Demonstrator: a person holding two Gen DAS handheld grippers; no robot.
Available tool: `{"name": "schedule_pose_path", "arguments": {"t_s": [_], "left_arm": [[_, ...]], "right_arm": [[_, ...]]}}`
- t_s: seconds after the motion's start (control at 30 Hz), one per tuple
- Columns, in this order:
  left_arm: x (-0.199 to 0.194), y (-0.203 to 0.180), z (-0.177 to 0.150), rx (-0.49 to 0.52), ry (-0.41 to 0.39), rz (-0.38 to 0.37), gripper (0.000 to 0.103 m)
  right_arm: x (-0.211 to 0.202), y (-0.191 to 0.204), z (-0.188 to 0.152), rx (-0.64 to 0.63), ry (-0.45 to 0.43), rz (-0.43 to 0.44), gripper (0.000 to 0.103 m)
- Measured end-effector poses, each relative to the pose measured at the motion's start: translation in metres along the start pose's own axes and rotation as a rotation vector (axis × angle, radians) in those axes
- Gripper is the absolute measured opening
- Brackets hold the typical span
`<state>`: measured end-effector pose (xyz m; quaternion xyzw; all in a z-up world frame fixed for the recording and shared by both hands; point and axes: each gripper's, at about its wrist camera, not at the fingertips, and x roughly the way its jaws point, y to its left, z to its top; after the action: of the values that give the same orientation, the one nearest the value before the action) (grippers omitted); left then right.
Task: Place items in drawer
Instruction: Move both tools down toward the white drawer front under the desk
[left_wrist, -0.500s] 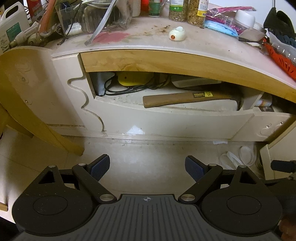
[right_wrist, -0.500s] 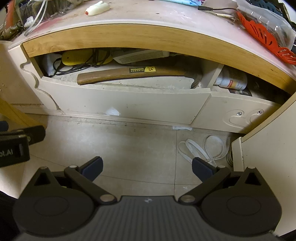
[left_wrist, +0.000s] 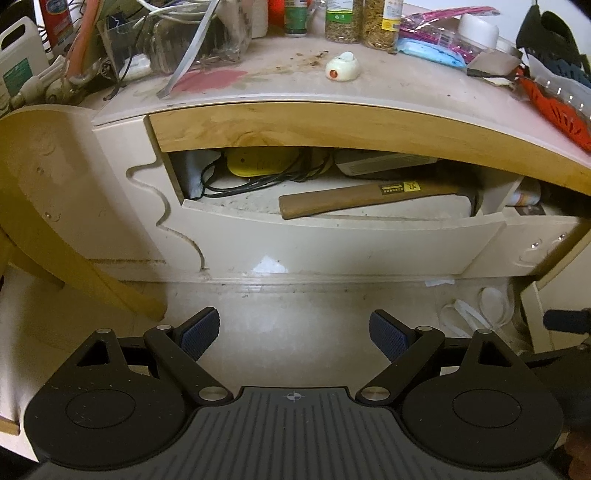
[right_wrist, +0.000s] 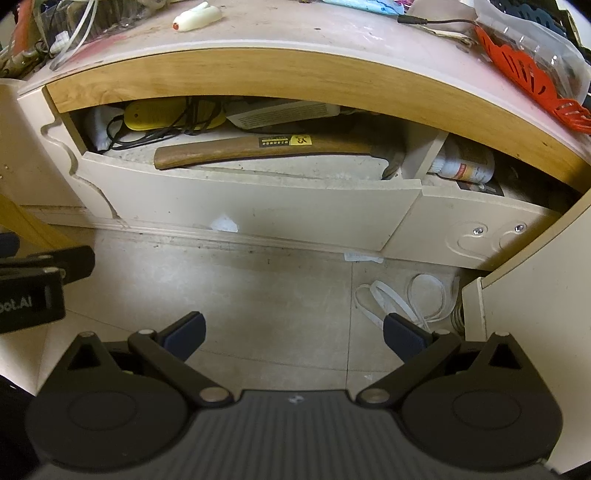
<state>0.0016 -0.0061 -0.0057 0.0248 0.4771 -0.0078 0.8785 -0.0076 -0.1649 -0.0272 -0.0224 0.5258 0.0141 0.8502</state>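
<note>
Home utility corner, cluttered desk (left_wrist: 280, 88), hammer (left_wrist: 354, 199)

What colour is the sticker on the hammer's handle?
Yellow and black, on the brown wooden hammer in the open drawer; the right wrist view shows it best.

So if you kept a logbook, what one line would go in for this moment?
left fingers: open, empty | right fingers: open, empty | drawer: open | hammer: inside drawer | both above floor, facing drawer

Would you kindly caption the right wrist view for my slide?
Open right gripper facing the open drawer holding a wooden-handled hammer.
</note>
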Motion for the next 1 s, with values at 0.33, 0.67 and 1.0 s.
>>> {"name": "schedule_pose_path", "arguments": {"t_s": [0.33,0.67,1.0], "left_arm": [[0.005,0.013,-0.002,-0.056,-0.003,-0.017,0.089],[0.016,0.022,-0.003,-0.07,-0.025,0.059,0.089],[0.034,0.017,-0.001,-0.038,-0.097,0.021,0.089]], "right_arm": [[0.002,0.002,-0.001,0.002,-0.012,0.009,0.103],[0.006,-0.001,0.0,0.023,-0.032,0.006,0.103],[0.027,-0.005,0.01,0.027,-0.075,-0.01,0.103]]}}
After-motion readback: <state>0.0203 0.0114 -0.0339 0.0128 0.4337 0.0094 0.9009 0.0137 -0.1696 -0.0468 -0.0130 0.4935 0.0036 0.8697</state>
